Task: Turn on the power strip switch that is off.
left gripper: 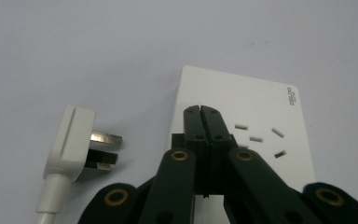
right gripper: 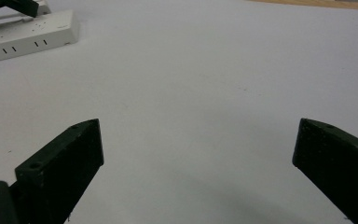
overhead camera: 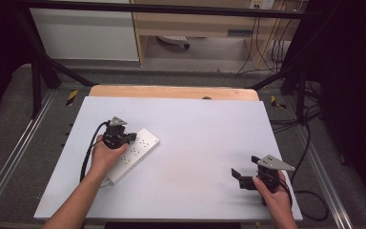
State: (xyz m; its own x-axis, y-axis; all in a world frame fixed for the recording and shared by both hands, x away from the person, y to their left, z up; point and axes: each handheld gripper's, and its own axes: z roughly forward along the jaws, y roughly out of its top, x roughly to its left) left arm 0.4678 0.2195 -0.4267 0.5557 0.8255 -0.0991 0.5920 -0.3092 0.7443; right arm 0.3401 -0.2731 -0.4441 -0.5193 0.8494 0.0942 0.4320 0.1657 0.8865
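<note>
A white power strip (overhead camera: 132, 153) is seen at the left of centre in the high view, lying flat and slanted on the pale counter (overhead camera: 200, 138). The left hand-held gripper (overhead camera: 132, 138) is held over the strip's upper half, and its black cable is trailed down along the forearm toward the lower left of the frame. In the left gripper view the jaws of the left hand-held gripper (left gripper: 201, 112) are pressed together, clenched with nothing between them, and their tips are placed over the white face of the power strip (left gripper: 261, 107), just left of a group of socket slots. At the left of that view a white plug (left gripper: 72, 140) with metal prongs is lying on the counter (left gripper: 98, 46), apart from the strip, with its cord leaving the frame at the lower left.

The right hand-held gripper (overhead camera: 236, 172) is held low at the lower right of the high view, well apart from the strip. In the right gripper view its jaws are spread wide, released, with only bare counter (right gripper: 205, 93) between them; the power strip (right gripper: 28, 35) is seen far off in the upper left corner.
</note>
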